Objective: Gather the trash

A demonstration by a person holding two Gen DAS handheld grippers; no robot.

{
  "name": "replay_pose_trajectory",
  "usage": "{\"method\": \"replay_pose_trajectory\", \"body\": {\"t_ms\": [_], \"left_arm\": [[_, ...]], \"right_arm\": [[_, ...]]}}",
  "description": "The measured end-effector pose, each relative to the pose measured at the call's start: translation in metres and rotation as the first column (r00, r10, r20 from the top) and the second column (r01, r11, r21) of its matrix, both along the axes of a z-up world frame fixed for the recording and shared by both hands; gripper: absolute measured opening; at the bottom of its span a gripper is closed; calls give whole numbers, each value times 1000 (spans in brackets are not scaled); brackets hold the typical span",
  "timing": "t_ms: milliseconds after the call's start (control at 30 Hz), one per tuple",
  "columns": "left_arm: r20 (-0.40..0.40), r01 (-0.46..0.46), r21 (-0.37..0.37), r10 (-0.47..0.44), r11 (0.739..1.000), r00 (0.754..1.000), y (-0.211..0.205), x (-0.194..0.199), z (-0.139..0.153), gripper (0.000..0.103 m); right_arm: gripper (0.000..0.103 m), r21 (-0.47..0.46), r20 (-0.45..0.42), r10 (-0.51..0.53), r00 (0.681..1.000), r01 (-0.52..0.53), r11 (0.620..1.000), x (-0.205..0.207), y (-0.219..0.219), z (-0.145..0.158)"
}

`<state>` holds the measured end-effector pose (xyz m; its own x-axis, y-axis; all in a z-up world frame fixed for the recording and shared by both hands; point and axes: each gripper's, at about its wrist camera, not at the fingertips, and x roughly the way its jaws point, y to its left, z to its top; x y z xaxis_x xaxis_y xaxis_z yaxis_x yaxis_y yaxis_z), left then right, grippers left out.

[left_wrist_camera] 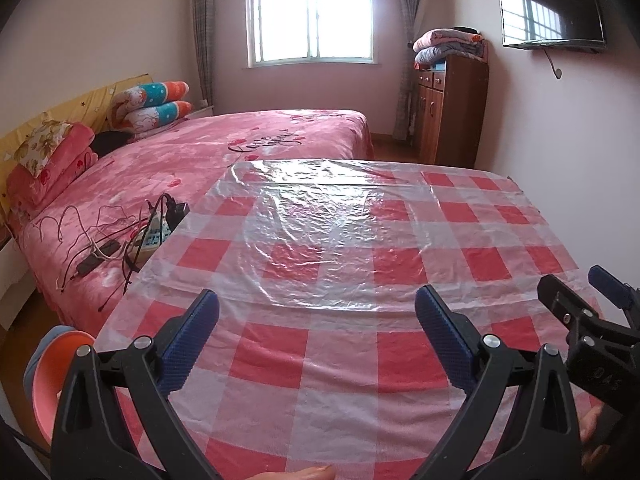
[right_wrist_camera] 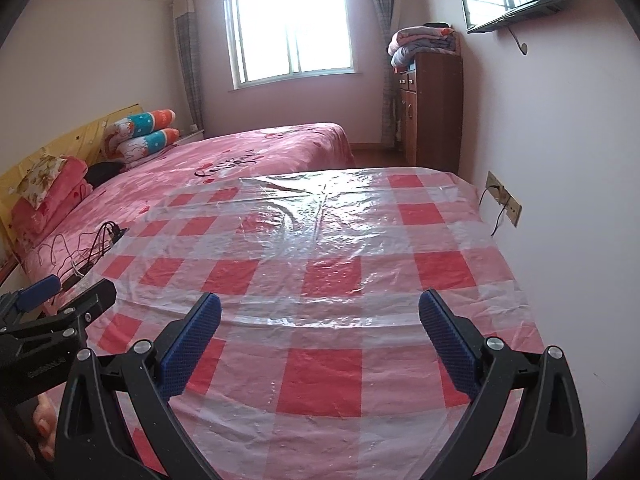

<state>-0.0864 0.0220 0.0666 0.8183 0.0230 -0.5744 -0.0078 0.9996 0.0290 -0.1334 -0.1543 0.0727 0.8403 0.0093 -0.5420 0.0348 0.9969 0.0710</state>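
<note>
Both claws hang spread wide over the counter (left_wrist_camera: 320, 380), holding nothing. The left claw (left_wrist_camera: 316, 344) has the right claw (left_wrist_camera: 576, 292) at its 3 o'clock; from the right wrist view the right claw (right_wrist_camera: 320, 344) has the left at 9 o'clock. No trash shows on the checked plastic cover (right_wrist_camera: 328, 240). A bed (left_wrist_camera: 224, 148) with cables (left_wrist_camera: 100, 240) lies at 10 o'clock.

A home bedroom: a wide bed under a pink printed cover (left_wrist_camera: 256, 148), stacked pillows (left_wrist_camera: 154, 104), a brown wooden cabinet (left_wrist_camera: 452, 108), and a wall-mounted black television (left_wrist_camera: 550, 12).
</note>
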Motion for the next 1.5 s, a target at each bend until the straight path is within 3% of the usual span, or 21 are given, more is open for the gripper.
{"method": "replay_pose_trajectory", "body": {"t_ms": [1500], "left_arm": [[-23,6,19,-6,1000,1000,-9,12,-15,99]], "right_arm": [[98,-14,-44,24,999,-25,1000,9,9,-12]]}}
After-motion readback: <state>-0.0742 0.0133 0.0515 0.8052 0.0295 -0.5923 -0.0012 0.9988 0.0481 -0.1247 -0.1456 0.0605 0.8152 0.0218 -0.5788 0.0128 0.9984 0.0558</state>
